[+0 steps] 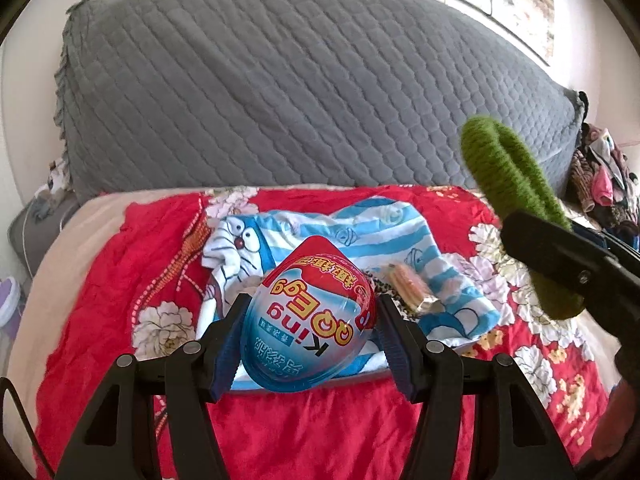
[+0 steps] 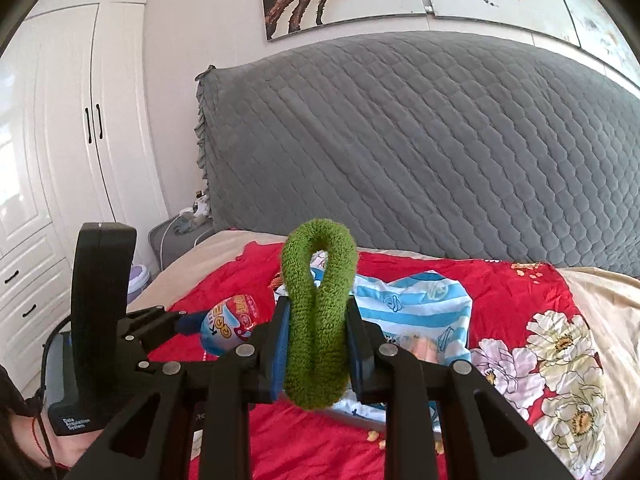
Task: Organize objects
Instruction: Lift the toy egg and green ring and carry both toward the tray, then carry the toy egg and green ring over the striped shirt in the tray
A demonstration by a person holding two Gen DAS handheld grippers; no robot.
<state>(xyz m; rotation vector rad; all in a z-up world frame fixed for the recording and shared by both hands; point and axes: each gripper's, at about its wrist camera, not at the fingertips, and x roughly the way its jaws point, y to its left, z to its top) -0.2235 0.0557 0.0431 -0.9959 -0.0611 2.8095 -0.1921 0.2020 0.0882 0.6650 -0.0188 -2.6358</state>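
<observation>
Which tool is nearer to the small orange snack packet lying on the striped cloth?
Left, probably. The left tool, shut on the egg toy, hangs just short of the snack packet. The right tool, shut on the green fuzzy ring, is off to the packet's right.

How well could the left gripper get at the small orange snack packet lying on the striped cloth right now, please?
Probably not as things stand. The left gripper is already shut on the toy egg, which fills the space between its pads. The snack packet lies uncovered on the striped cloth, just beyond, so only the egg stands in the way.
</observation>
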